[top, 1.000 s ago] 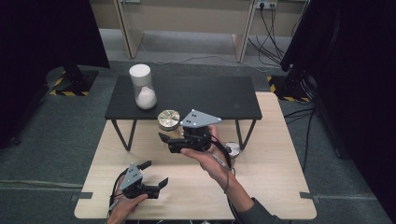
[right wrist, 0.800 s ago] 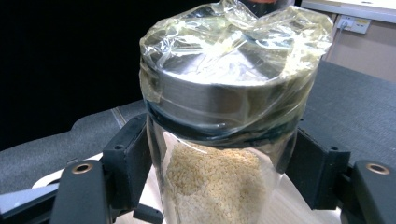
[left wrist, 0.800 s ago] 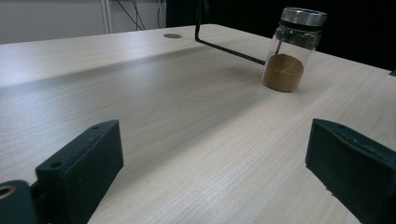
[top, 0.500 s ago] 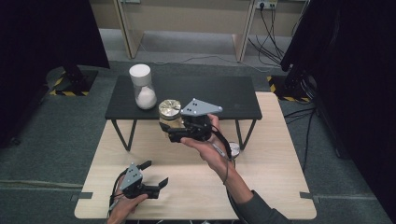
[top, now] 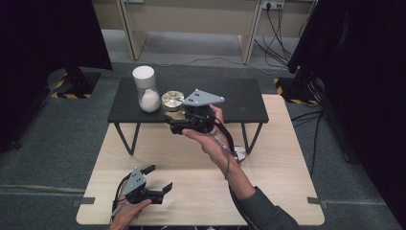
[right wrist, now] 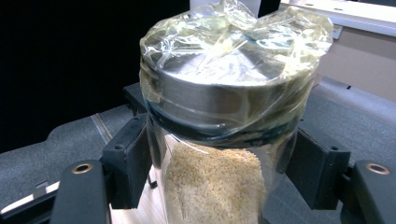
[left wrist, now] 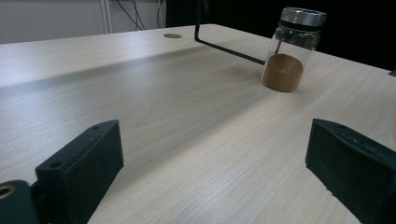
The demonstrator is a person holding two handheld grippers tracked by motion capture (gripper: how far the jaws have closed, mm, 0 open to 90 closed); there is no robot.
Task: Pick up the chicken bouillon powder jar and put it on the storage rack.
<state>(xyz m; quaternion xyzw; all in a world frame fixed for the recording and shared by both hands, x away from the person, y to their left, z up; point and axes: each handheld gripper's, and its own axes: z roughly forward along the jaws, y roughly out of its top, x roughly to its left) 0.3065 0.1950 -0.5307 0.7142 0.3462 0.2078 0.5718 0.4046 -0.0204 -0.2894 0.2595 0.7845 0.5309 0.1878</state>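
Between the right tool's (top: 178, 125) jaws, clamped: jar of pale grains (right wrist: 219, 140), at the black shelf's (top: 239, 103) front edge, mid-placement; next, likely lower and release; left tool (top: 160, 188) wide, resting on desk (top: 268, 191).

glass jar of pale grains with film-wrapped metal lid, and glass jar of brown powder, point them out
glass jar of pale grains (right wrist: 212, 186), right gripper view, on the grains behind the glass
glass jar of brown powder (left wrist: 283, 72), left gripper view, on the powder

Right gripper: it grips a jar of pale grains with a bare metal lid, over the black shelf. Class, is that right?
Not quite. The right gripper does grip the jar over the black shelf, but the right gripper view shows clear film wrapped over its lid.
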